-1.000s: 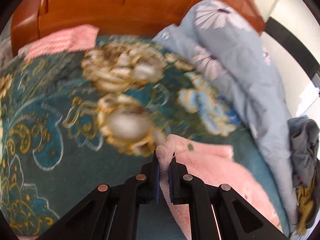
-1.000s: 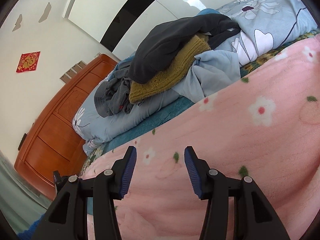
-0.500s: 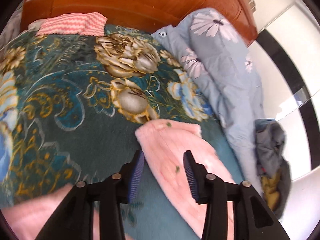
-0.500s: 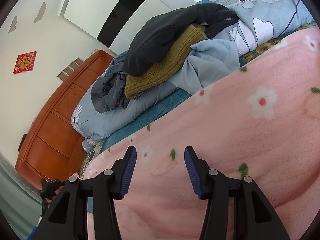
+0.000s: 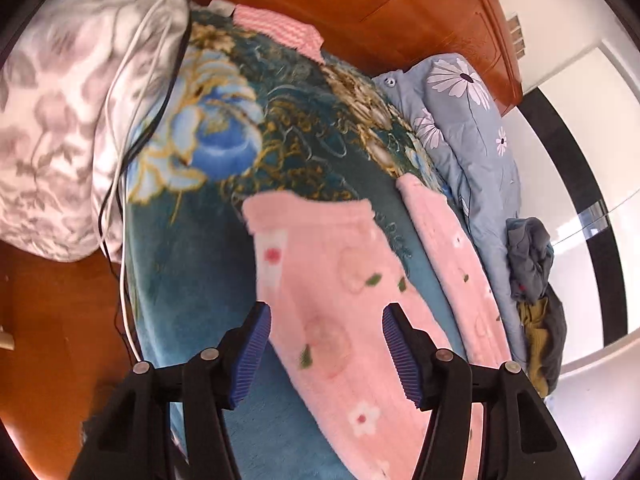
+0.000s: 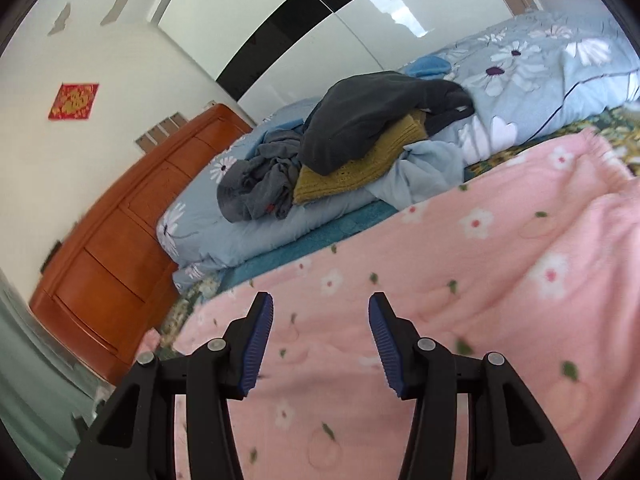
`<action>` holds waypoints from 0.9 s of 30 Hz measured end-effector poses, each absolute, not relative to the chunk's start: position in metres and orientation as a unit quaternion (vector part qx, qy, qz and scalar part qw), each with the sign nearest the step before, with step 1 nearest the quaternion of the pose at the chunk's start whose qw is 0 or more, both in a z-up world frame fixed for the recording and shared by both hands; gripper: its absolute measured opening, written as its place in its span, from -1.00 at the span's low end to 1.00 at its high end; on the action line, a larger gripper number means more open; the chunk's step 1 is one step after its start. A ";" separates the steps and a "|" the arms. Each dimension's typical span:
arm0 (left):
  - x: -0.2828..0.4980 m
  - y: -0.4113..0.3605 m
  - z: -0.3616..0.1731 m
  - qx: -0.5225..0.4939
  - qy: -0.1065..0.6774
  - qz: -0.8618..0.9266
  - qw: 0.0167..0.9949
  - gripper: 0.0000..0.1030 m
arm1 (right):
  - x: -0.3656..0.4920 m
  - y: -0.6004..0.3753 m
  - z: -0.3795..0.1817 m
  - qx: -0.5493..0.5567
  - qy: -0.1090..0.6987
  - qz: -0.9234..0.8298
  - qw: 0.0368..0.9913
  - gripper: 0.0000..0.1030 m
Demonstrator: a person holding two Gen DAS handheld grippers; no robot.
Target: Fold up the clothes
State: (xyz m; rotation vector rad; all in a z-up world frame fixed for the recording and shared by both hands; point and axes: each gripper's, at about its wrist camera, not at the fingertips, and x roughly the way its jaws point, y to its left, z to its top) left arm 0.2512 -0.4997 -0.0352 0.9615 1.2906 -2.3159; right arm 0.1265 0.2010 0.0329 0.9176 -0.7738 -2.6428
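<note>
Pink fleece trousers (image 5: pixel 332 280) with small flowers and green leaves, legs spread flat across the teal bedspread.

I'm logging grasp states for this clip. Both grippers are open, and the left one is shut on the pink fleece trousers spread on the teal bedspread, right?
Not quite. The left gripper is open too: in the left wrist view its fingers stand apart over the pink fleece trousers, gripping nothing. The right gripper is open as you said.

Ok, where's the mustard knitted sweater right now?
In the right wrist view, the mustard sweater sits upper centre in the clothes pile, under a dark grey garment, on the blue floral quilt.
</note>
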 end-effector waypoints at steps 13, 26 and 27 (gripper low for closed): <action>0.228 -0.517 -0.067 0.319 0.458 -0.819 0.137 0.17 | 0.287 0.356 -0.031 0.386 -0.406 -0.825 -0.074 0.00; 0.248 -0.536 -0.082 0.284 0.548 -0.778 0.120 -0.44 | 0.253 0.345 -0.060 0.355 -0.519 -0.778 -0.012 -0.72; 0.249 -0.537 -0.082 0.282 0.554 -0.774 0.120 -0.55 | 0.253 0.346 -0.062 0.354 -0.525 -0.774 -0.010 -0.87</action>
